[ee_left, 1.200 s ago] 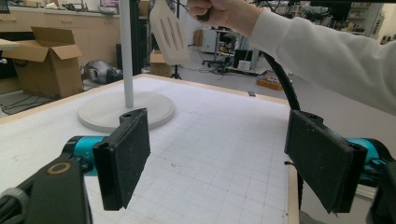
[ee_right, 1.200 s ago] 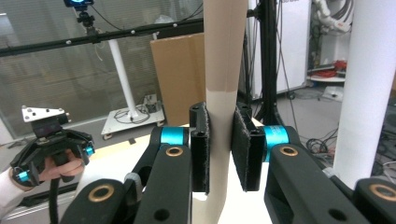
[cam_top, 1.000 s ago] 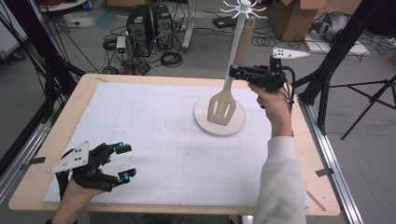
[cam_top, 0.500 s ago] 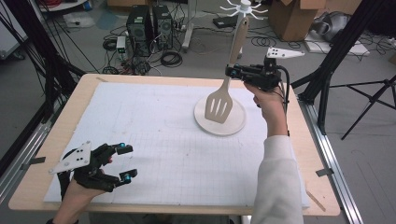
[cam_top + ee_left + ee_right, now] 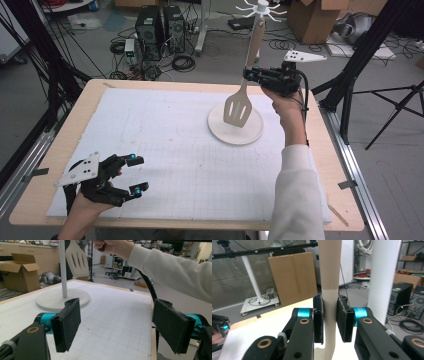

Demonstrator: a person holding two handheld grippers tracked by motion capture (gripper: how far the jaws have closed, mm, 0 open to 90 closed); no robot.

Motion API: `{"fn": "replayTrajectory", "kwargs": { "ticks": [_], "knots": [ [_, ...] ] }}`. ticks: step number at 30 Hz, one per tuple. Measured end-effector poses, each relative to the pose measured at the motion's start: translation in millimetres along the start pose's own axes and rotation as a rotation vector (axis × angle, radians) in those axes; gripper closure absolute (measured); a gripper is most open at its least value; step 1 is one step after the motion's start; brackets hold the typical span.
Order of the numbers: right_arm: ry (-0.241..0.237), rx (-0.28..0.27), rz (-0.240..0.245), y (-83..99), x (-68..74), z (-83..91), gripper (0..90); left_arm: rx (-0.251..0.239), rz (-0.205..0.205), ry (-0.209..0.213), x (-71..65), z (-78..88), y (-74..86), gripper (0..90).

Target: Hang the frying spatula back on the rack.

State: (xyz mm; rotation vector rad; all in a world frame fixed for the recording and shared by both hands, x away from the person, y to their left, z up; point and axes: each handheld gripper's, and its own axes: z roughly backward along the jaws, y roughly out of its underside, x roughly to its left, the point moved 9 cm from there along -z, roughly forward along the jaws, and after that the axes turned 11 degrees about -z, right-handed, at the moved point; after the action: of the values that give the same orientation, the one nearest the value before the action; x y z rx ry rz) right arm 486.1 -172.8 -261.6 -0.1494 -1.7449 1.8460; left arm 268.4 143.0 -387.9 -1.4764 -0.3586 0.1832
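A beige slotted spatula (image 5: 237, 107) hangs blade down over the round white base (image 5: 220, 132) of a hook stand. Its handle runs up along the white pole toward the hooks (image 5: 261, 6). My right gripper (image 5: 248, 75) is shut on the handle, and in the right gripper view both pads of my right gripper (image 5: 330, 320) touch the spatula (image 5: 329, 270). Those jaws have just eased open a trifle with the handle still between them. My left gripper (image 5: 137, 174) rests open and empty near the table's front left. From my left gripper (image 5: 117, 325) the spatula (image 5: 77, 258) shows beyond it.
A white gridded mat (image 5: 175, 150) covers the wooden table (image 5: 65, 150). The stand's pole (image 5: 384, 277) rises just right of the held handle. Black frame posts, computer towers (image 5: 160, 25), cables and cardboard boxes stand on the floor beyond the table.
The spatula's blade has crept slightly upward in front of the pole. The left gripper has not moved.
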Motion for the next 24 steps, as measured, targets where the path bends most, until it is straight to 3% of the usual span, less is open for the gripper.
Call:
{"fn": "replayTrajectory", "kwargs": {
  "ticks": [4,8,14,20,24],
  "knots": [
    [0.035,-0.003,-0.003,0.0,-1.4,0.6,68.1,0.005,-0.002,-0.004,0.7,-0.2,0.9,23.3],
    [0.104,0.008,0.013,3.0,-5.3,2.1,58.6,-0.001,0.003,-0.006,0.9,0.4,-0.4,23.3],
    [0.218,-0.015,-0.032,11.8,-11.1,19.1,34.9,-0.001,-0.001,-0.01,4.7,0.5,-2.0,22.9],
    [0.259,-0.055,-0.004,29.7,10.4,53.5,28.3,-0.008,0.01,-0.052,21.2,0.5,0.5,22.3],
    [0.243,-0.087,-0.013,48.4,31.0,73.8,24.0,-0.018,0.018,-0.086,29.2,-1.0,1.6,21.8]
  ]
}}
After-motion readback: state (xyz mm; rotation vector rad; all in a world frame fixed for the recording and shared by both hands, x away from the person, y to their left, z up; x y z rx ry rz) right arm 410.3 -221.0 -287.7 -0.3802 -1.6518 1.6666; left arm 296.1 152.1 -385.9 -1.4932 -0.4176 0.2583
